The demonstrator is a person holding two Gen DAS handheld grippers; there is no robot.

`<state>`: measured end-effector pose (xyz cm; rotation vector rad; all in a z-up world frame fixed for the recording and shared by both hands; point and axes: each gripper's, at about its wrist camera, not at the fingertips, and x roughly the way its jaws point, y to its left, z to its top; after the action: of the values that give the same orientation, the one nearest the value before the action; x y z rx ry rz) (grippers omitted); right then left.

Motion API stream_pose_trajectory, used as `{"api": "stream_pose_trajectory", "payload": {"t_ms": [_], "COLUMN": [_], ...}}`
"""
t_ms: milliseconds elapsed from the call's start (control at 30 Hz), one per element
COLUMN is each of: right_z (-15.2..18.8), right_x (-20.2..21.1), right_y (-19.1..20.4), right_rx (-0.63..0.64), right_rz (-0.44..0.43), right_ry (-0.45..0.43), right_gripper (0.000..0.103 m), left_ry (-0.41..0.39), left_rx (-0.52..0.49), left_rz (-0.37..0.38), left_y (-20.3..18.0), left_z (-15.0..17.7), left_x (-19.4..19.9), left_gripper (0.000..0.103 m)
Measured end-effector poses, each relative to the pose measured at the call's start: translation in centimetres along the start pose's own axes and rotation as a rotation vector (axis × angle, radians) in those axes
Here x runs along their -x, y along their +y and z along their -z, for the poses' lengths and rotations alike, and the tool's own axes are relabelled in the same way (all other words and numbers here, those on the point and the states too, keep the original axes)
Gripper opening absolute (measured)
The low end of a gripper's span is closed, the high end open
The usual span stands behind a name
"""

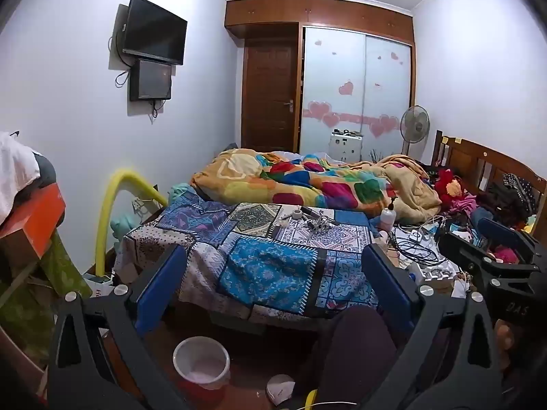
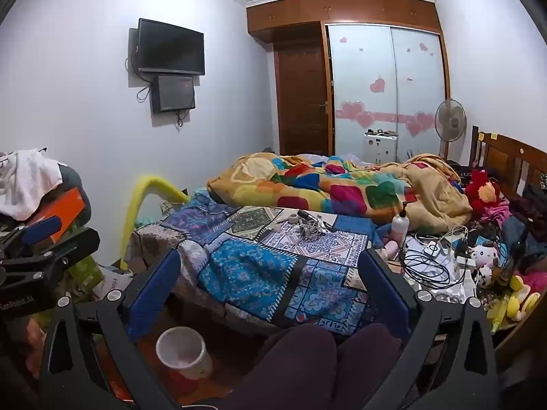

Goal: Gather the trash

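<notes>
With your left claw (image 1: 270, 287) and right claw (image 2: 266, 290) both wide open and empty above the bed's foot edge, the crumpled white scrap (image 1: 280, 388) lies on the floor beside the bin (image 1: 201, 362), where a hasty reach risks tipping it.

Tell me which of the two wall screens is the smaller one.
The lower screen, hung directly beneath the larger television on the left wall. It is narrower and overlaps the television's bottom edge, with a cable looping below it.
</notes>
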<state>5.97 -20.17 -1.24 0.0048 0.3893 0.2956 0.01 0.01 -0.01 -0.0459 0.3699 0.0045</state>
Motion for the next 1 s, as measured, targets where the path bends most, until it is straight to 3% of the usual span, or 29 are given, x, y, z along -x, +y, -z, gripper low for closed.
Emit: {"api": "stream_pose_trajectory", "payload": {"t_ms": [1000], "right_z": [-0.13], "right_x": [0.41], "right_y": [0.64], "right_rx": [0.010], "right_rz": [-0.011], "right_ry": [-0.015], "right_gripper": [0.103], "left_ry": [0.022], "left_rx": [0.002], "left_rz": [-0.003], "left_y": [-0.13], "left_z": [0.50], "left_x": [-0.20], "left_gripper": [0.103]}}
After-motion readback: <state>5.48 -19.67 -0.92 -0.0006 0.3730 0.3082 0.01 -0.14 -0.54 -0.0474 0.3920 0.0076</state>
